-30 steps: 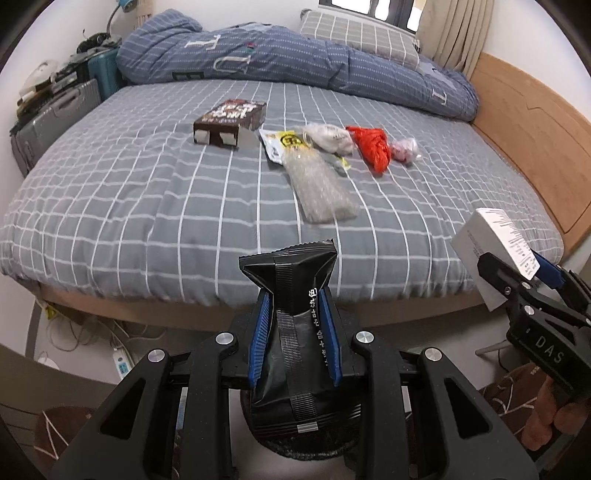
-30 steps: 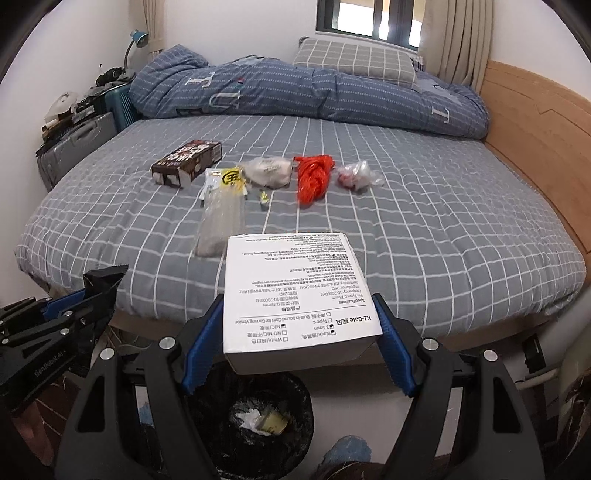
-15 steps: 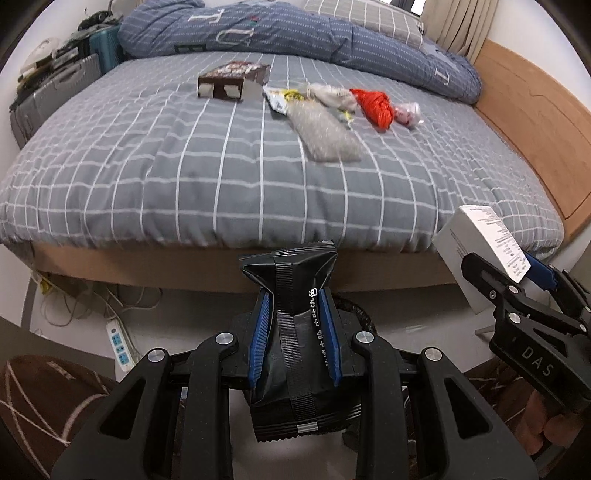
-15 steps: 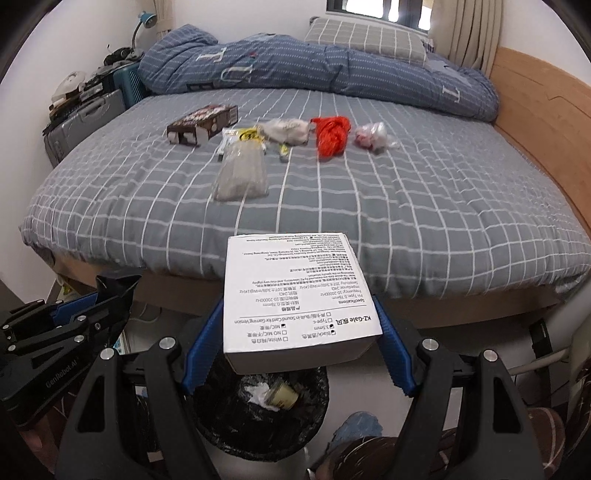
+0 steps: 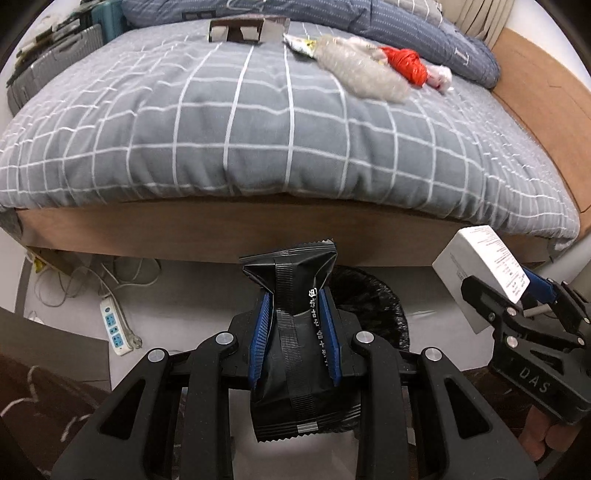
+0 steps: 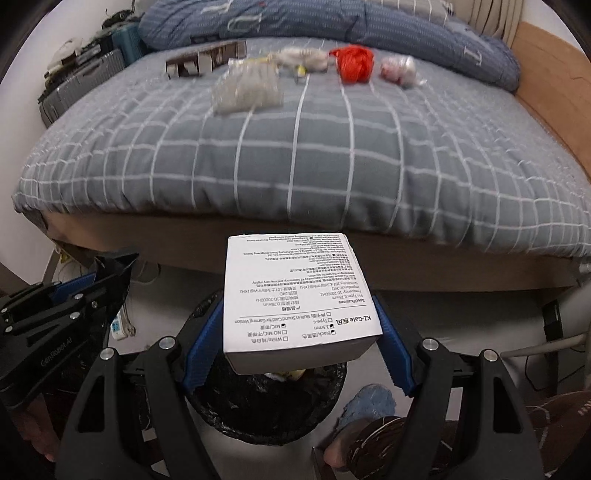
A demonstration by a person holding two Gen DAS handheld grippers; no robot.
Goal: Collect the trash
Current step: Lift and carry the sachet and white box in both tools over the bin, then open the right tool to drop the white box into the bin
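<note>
A: What are the two claws carrying?

B: The left gripper (image 5: 293, 332) is pinched narrow on a black foil packet (image 5: 295, 325), its blue pads pressing both sides. The right gripper (image 6: 295, 339) stands wide, clamped on a white printed box (image 6: 299, 299).

A: And the bin?

B: A black-lined waste bin (image 6: 266, 413) sits on the pale floor right at the near foot of the bed, beneath both loads. In the right wrist view some crumpled scraps show inside it, just under the box.

A: Describe the bed.

B: A grey duvet with a white grid (image 5: 258, 122) covers it, over a wooden frame (image 5: 221, 229), with a wooden headboard panel on the right. Far back lies a rolled blue quilt (image 6: 295, 22).

A: What litter is on it?

B: A row across the far part: a brown carton (image 6: 203, 62) at the left, then a clear bubble-wrap bag (image 6: 247, 88), a whitish wad, a red plastic bag (image 6: 352, 64), and a small clear bag with pink bits (image 6: 399, 70) at the right.

A: Anything else around?

B: A white power strip (image 5: 116, 328) with loose cables on the floor at the left, and a grey suitcase (image 6: 81, 81) beside the bed.
</note>
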